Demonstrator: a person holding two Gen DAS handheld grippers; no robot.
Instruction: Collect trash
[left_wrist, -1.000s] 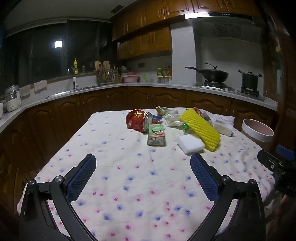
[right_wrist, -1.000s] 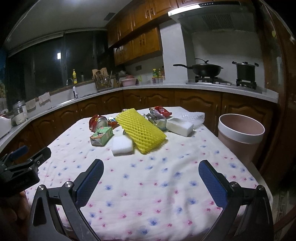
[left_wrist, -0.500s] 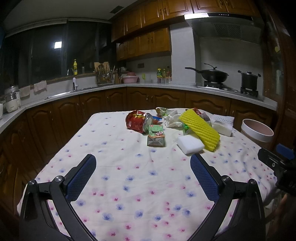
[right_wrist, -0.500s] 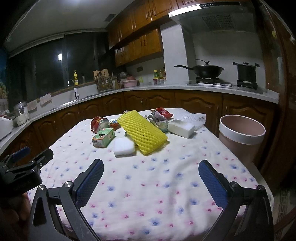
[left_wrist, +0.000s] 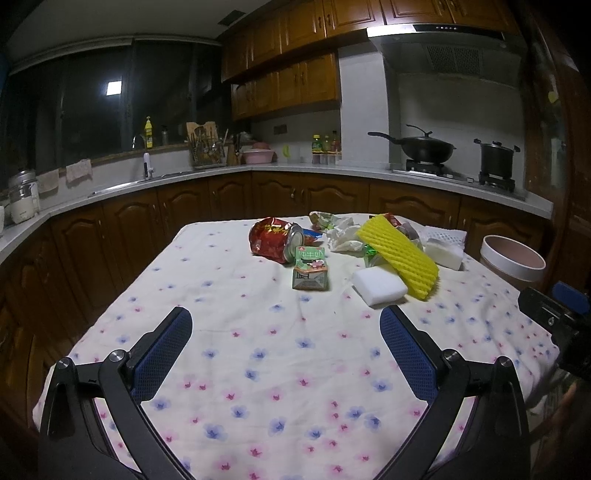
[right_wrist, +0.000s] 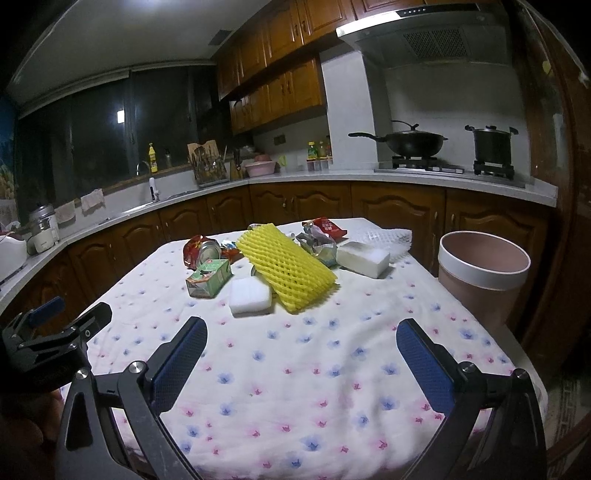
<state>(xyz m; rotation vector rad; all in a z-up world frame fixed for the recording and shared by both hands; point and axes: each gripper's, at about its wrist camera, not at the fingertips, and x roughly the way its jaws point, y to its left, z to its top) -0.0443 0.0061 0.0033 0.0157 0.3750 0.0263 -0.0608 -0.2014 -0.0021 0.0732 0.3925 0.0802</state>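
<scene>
Trash lies in a heap on the far half of the flowered tablecloth (left_wrist: 280, 354): a red snack bag (left_wrist: 271, 240), a green drink carton (left_wrist: 310, 268), a white foam block (left_wrist: 378, 285), a yellow foam net sleeve (left_wrist: 397, 249) and crumpled white paper (left_wrist: 343, 236). In the right wrist view the carton (right_wrist: 208, 277), foam block (right_wrist: 249, 295), yellow sleeve (right_wrist: 286, 266) and a second white block (right_wrist: 364, 258) show. A pink bin (right_wrist: 482, 273) stands off the table's right side. My left gripper (left_wrist: 285, 328) and right gripper (right_wrist: 301, 341) are open, empty, short of the heap.
Kitchen counters wrap around behind, with a sink, dish rack, wok (left_wrist: 424, 147) and pot (left_wrist: 496, 157) on the stove. The bin also shows in the left wrist view (left_wrist: 513, 262). Each gripper appears at the edge of the other's view.
Both grippers have shifted slightly; the heap sits a little differently in each view. Both stay open and nothing on the table has moved.
</scene>
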